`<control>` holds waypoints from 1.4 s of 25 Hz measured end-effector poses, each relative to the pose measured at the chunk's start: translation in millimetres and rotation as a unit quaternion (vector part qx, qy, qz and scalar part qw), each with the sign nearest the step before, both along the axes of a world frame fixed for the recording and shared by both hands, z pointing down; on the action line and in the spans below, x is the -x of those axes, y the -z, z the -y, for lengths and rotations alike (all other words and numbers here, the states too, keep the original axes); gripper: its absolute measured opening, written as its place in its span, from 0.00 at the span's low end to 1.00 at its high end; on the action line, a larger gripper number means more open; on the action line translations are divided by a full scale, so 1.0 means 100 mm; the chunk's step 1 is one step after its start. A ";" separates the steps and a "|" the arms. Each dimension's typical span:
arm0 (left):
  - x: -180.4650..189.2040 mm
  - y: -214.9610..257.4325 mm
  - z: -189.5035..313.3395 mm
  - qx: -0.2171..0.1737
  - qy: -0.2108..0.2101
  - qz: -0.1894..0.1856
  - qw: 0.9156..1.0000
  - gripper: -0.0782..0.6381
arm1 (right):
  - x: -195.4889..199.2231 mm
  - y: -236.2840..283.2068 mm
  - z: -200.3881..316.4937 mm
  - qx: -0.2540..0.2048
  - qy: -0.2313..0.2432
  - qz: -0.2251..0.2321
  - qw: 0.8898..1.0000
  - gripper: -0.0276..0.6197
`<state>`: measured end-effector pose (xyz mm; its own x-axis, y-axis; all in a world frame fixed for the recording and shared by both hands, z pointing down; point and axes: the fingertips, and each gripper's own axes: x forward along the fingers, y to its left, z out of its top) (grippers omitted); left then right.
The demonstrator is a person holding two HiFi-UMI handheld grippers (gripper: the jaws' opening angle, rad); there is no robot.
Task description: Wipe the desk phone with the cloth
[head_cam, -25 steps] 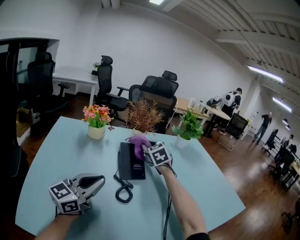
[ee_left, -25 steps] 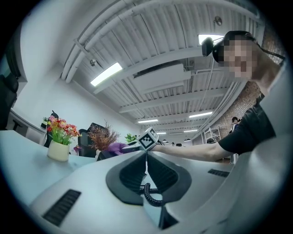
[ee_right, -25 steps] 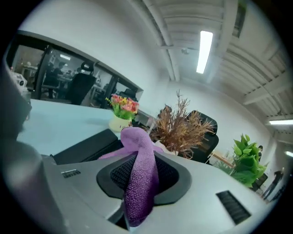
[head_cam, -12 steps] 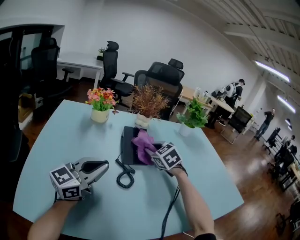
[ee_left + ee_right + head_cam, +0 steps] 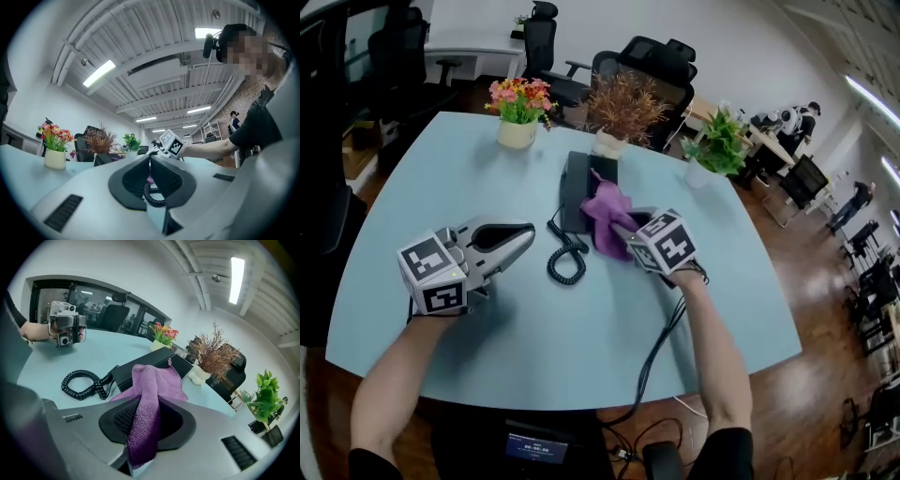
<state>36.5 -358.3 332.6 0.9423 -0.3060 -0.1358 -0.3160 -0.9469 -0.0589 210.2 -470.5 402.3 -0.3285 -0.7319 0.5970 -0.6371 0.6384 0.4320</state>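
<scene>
The black desk phone [image 5: 576, 180] lies flat on the light-blue table [image 5: 441, 169], its coiled cord [image 5: 565, 259] curling toward me. My right gripper [image 5: 622, 231] is shut on the purple cloth [image 5: 607, 214], which drapes over the phone's near right part. In the right gripper view the cloth [image 5: 151, 390] runs up between the jaws of the right gripper [image 5: 149, 401] and spreads onto the phone [image 5: 140, 367]. My left gripper [image 5: 529, 233] is shut and holds nothing, left of the cord and apart from the phone. In its own view the left gripper [image 5: 150, 159] faces the cord [image 5: 150, 191].
Three potted plants stand behind the phone: flowers [image 5: 518, 114], a dried brown bush [image 5: 621, 114] and a green plant [image 5: 713, 150]. Office chairs [image 5: 652, 58] stand beyond the table. A black cable [image 5: 659, 347] runs from my right gripper over the table's near edge.
My right gripper has drawn the cloth from the phone's far end toward me along its right side. The head view has tilted down. The left gripper has stayed shut in place.
</scene>
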 end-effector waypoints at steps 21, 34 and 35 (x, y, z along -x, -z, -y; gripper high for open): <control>-0.10 -0.13 -0.14 0.001 -0.013 0.021 1.000 0.13 | -0.06 0.70 -0.55 -0.080 -0.014 0.149 0.985 0.14; -0.04 -0.05 -0.13 0.002 -0.003 0.019 1.000 0.13 | 0.34 0.88 0.91 -0.132 -0.048 0.058 0.988 0.14; -0.03 -0.03 -0.11 0.000 -0.001 0.016 1.000 0.13 | 0.40 0.81 0.95 -0.122 -0.042 0.045 0.991 0.14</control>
